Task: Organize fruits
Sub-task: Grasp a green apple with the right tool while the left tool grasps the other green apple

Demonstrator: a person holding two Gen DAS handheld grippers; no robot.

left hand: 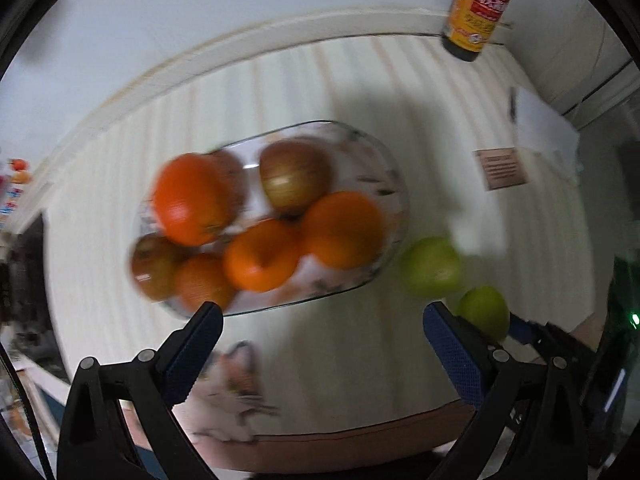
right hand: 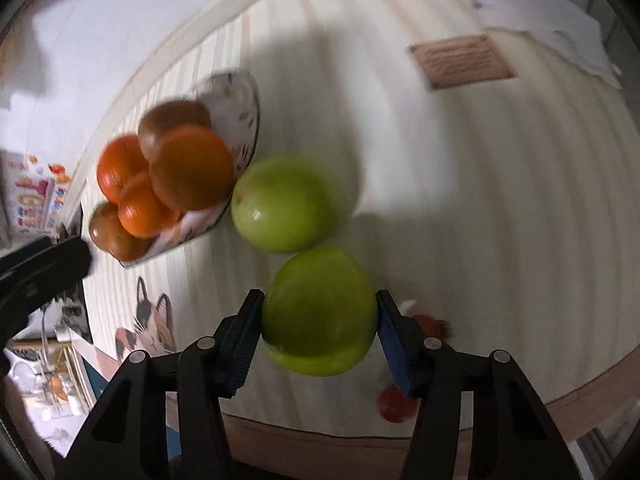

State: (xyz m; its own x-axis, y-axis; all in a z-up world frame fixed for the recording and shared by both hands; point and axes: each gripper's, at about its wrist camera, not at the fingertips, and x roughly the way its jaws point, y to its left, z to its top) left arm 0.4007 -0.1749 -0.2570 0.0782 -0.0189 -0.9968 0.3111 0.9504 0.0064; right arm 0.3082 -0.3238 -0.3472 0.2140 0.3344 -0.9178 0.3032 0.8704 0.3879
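Note:
A glass bowl (left hand: 394, 184) on the striped tablecloth holds several oranges (left hand: 262, 256) and reddish apples (left hand: 294, 174). To its right lie two green apples side by side. My right gripper (right hand: 318, 314) is shut on the nearer green apple (right hand: 320, 312), with a pad pressed against each side of it. The other green apple (right hand: 286, 204) rests between that one and the bowl (right hand: 242, 112). My left gripper (left hand: 322, 312) hangs open over bare cloth just in front of the bowl, pointing down, with nothing between its fingers.
A soy sauce bottle (left hand: 480, 8) stands at the table's far edge. A white paper (left hand: 544, 124) and a brown card (left hand: 504, 168) lie to the right. A cat print (right hand: 148, 324) and a small red object (right hand: 396, 404) sit near the table's front edge.

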